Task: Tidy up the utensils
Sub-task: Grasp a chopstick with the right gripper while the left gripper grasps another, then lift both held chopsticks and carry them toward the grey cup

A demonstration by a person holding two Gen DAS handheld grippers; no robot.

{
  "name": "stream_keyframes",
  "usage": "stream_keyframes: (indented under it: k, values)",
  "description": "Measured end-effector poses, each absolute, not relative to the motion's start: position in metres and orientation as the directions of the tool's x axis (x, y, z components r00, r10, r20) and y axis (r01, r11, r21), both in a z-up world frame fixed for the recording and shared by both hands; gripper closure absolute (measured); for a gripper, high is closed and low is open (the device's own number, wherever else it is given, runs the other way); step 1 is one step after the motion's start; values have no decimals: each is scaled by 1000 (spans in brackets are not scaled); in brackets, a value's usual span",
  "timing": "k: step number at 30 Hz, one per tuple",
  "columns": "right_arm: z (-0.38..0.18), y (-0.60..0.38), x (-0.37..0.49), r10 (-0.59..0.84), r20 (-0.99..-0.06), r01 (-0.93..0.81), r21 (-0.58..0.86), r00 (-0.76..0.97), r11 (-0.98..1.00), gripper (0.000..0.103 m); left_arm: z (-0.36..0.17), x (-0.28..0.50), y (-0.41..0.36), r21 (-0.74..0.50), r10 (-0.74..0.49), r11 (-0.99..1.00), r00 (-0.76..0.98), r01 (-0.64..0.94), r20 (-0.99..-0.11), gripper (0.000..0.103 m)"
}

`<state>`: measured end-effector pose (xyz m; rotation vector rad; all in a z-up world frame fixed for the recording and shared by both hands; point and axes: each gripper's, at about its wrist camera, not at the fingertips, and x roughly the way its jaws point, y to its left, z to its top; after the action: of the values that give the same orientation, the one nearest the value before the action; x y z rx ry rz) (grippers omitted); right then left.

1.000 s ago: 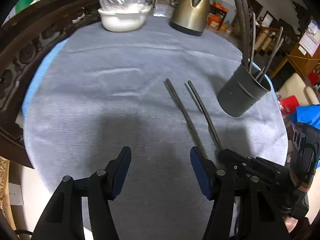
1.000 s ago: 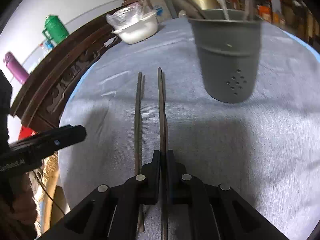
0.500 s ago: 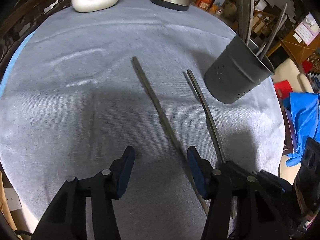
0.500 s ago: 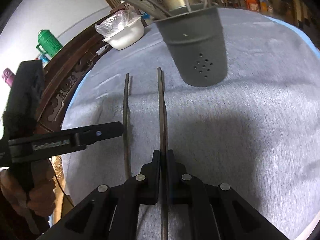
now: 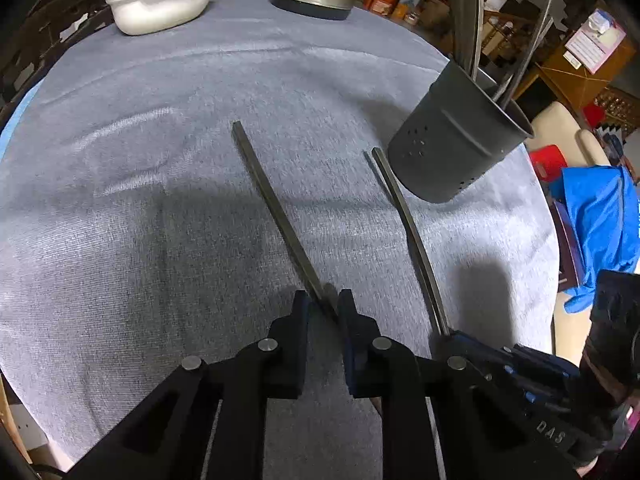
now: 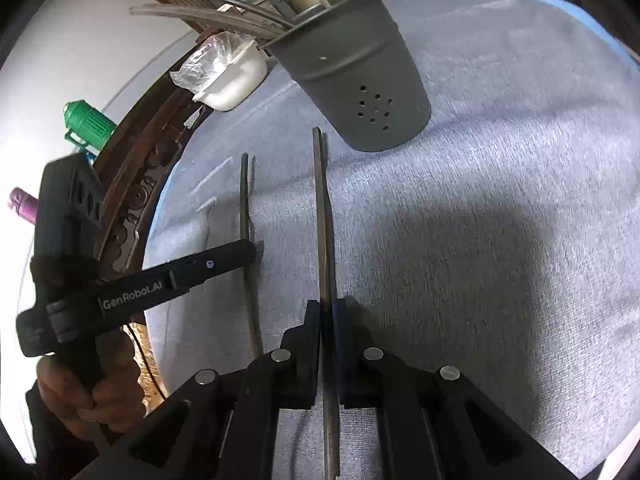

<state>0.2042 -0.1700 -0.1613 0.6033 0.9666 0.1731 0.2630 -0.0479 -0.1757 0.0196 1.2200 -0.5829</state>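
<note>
Dim indoor light from above; soft dark shadows across the cloth [image 5: 168,128]. Strong fisheye bending, black corners. Glare on the wall [image 6: 52,32], upper left. Slight blur at far edges.

chopsticks: two dark, slim — left one [image 5: 276,208] flat on cloth | right one [image 6: 323,216] tip near grey holder [image 6: 352,76] — upright, utensils inside

left gripper [image 5: 323,304]: black, blue-padded fingers [image 5: 347,320], silver screws | white "GenRobot.AI" lettering | right gripper [image 6: 328,314]: black
</note>
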Motion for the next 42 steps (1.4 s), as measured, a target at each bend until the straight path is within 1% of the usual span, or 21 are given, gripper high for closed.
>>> stream_keyframes:
  k: [1, 9, 19, 21, 22, 23, 25, 26, 28, 35, 42]
  values:
    - [-162, -170, 203, 403, -719, 126, 558, 567, 820, 95, -176, 264, -44, -298, -416, 851, 210, 433, -885, 90]
    - [-163, -160, 201, 447, -716, 97, 579, 536, 810, 95, -179, 249, -18, -321, -440, 809, 144, 493, -887, 90]
    - [-163, -156, 211, 476, -732, 112, 593, 487, 797, 92, -176, 241, 6, -282, -409, 740, 75, 611, -909, 89]
    - [-157, -157, 214, 467, -732, 100, 583, 495, 807, 91, -174, 242, 8, -265, -396, 730, 75, 630, -915, 87]
    - [-153, -158, 216, 456, -734, 91, 569, 503, 817, 89, -172, 243, 8, -256, -391, 728, 79, 637, -917, 83]
    - [-150, -158, 219, 441, -740, 87, 554, 508, 828, 85, -168, 249, 4, -252, -391, 729, 84, 637, -917, 77]
    - [-145, -158, 227, 429, -742, 82, 541, 515, 837, 80, -165, 255, 9, -264, -404, 735, 91, 625, -910, 72]
    - [-142, -157, 232, 421, -748, 83, 531, 514, 843, 75, -164, 257, 11, -271, -409, 738, 91, 618, -908, 72]
    - [-140, -155, 243, 395, -765, 87, 502, 509, 861, 72, -161, 265, 15, -286, -419, 752, 96, 593, -903, 72]
    - [-140, -144, 274, 270, -826, 107, 367, 495, 924, 72, -158, 284, 19, -319, -423, 801, 102, 506, -900, 70]
    - [-142, -127, 291, 202, -856, 90, 276, 476, 957, 72, -165, 304, 10, -340, -415, 835, 88, 433, -906, 70]
